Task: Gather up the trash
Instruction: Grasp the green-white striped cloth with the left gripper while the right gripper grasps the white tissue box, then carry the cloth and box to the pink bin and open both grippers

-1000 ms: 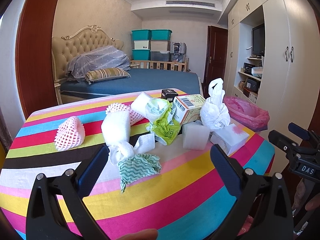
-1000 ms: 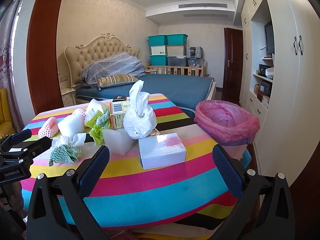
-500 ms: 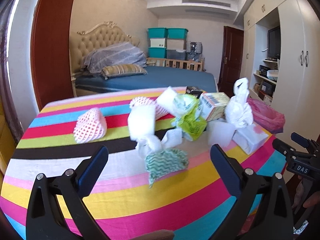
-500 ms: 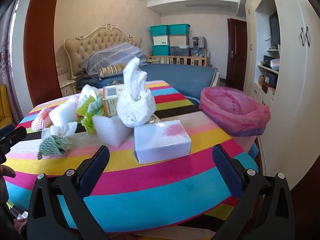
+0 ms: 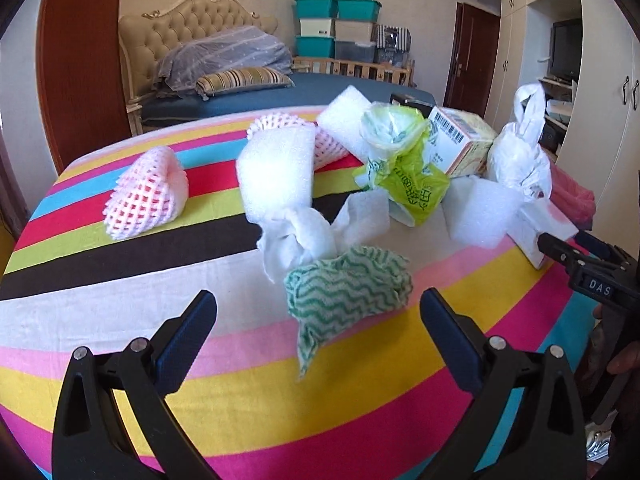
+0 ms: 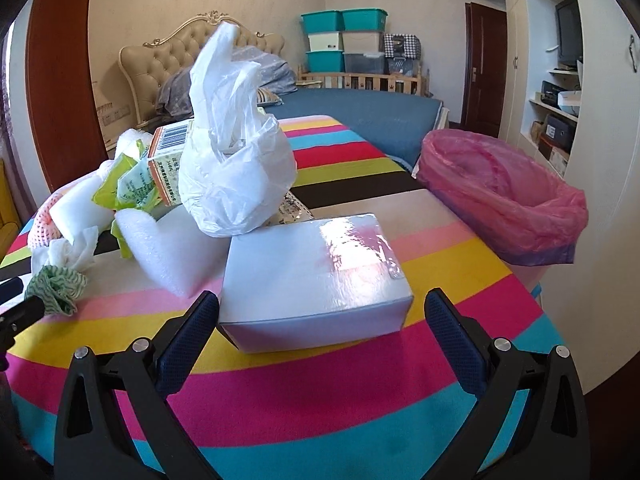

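The right gripper (image 6: 320, 320) approaches the white box (image 6: 316, 276), which lies flat on the striped table (image 6: 360, 400), just short of the pink-lined bin (image 6: 504, 196). For a sound grasp, the fingers should straddle the box's short sides squarely and close low on the walls (the glossy top looks slippery). Its jaws stand spread wide, holding nothing, the left finger beside the box corner. The left gripper (image 5: 318, 328) is likewise spread and empty, facing the green-patterned cloth (image 5: 348, 288).
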